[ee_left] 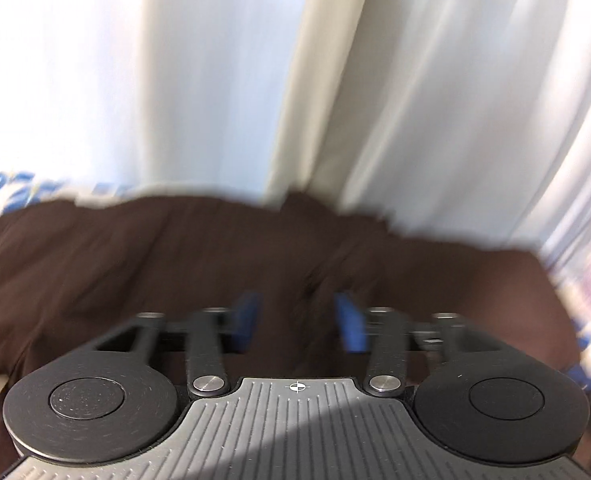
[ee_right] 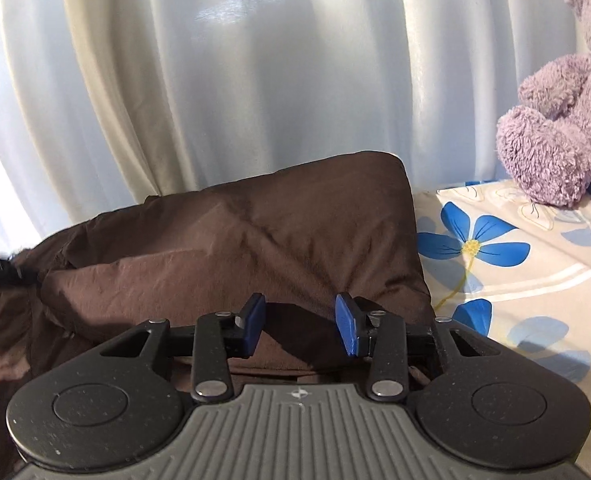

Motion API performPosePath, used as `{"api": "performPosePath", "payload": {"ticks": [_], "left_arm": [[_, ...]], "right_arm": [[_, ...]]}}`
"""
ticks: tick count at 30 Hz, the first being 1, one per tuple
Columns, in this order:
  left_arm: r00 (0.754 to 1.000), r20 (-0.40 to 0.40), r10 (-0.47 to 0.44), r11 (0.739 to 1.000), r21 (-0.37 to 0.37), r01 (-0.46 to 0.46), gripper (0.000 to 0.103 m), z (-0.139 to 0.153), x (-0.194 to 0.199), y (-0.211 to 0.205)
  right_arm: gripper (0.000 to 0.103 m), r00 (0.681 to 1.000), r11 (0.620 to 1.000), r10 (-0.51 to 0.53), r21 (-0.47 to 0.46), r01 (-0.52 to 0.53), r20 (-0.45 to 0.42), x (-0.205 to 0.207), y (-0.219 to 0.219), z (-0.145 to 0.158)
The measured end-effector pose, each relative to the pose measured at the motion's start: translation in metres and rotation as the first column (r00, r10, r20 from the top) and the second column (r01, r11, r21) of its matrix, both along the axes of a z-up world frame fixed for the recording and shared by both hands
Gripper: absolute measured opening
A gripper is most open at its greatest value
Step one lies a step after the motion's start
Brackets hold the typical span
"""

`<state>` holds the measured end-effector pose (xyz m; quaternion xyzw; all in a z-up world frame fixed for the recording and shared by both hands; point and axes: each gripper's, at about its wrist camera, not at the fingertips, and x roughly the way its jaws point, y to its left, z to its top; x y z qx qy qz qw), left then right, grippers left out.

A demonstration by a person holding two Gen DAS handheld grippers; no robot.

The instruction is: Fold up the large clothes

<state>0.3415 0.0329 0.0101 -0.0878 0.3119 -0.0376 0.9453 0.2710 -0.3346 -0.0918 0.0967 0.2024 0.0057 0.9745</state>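
Brown garment (ee_right: 231, 240), a large dark piece of clothing, lies bunched on a bed in front of both grippers, its upper part folded into a thick, pillow-like mound with creases running across it. The bed is covered by a cream bedsheet (ee_right: 535, 264) printed with big blue flowers, bare to the right of the garment. Behind the bed hang pale curtains (ee_right: 235, 80) in long vertical folds, lit from behind. A purple teddy bear (ee_right: 555, 132) sits on the sheet at the far right, cut off by the frame edge.

The right gripper (ee_right: 300, 326) hovers low over the garment's near edge; its blue fingers (ee_right: 347, 328) stand apart with only cloth beneath them, nothing pinched. The left gripper (ee_left: 300, 322) also has its fingers apart above the brown cloth, gripping nothing.

The left wrist view is heavily motion-blurred: the garment's outline, the sheet's blue print at the edges and the fingers are all smeared. In the right wrist view a dark object juts in at the left edge beside the garment, too cropped to identify. What kind of garment it is cannot be told.
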Motion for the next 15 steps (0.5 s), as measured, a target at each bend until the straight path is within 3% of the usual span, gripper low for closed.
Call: {"api": "performPosePath", "payload": {"ticks": [1,4,8,11,15], "left_arm": [[0.999,0.045,-0.014,1.0,-0.025,0.015,0.082,0.009,-0.003,-0.003],[0.99,0.101,-0.099,0.994,-0.029,0.102,0.097,0.022,0.001,-0.025],[0.989,0.082,-0.123,0.992,-0.002,0.124,0.097,0.001,0.035,-0.062],[0.994,0.041,-0.105,0.991,0.084,0.101,0.097,-0.026,0.05,-0.083],[0.997,0.004,-0.075,0.965,0.252,0.072,0.099,-0.068,0.057,-0.086]], "right_arm": [[0.044,1.0,1.0,0.004,-0.002,-0.004,-0.005,0.003,-0.001,0.001],[0.046,0.998,1.0,0.003,-0.024,-0.004,-0.062,0.011,0.005,0.016],[0.023,0.999,0.999,-0.042,0.002,0.042,-0.012,0.029,0.008,0.046],[0.009,0.997,0.997,-0.072,-0.021,0.071,-0.035,0.063,0.011,0.052],[0.003,0.988,0.991,-0.127,-0.061,0.121,-0.09,0.097,0.007,0.031]]}}
